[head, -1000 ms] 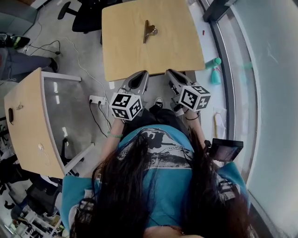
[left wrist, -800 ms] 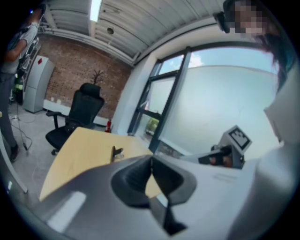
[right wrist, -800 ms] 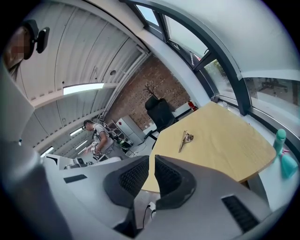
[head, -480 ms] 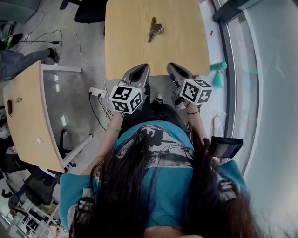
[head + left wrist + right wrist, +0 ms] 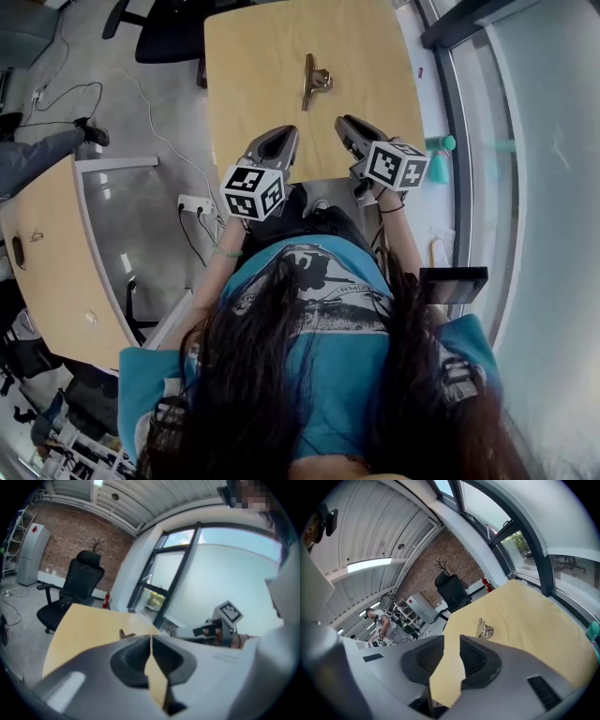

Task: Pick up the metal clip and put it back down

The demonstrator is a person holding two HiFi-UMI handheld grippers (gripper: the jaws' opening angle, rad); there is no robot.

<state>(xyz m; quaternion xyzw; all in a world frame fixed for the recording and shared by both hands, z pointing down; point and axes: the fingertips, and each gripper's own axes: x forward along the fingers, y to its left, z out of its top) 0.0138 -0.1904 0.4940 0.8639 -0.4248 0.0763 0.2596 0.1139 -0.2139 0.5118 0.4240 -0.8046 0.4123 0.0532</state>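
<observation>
On table (image 5: pixel 253 56), metal clip (image 5: pixel 316 81); only gripper views show left fingers (image 5: pixel 131 660) together, right fingers (image 5: pixel 477 660) just opening, narrow, empty.

a light wooden table (image 5: pixel 253 66) stands beside the window wall (image 5: pixel 544 141), a black office chair (image 5: pixel 169 37) at its far end — on the grey floor (image 5: pixel 112 131) a white power strip (image 5: pixel 195 202) lies near a second desk (image 5: pixel 42 253).

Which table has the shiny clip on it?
The table straight ahead: the clip lies near its middle. The table at the left has none.
</observation>
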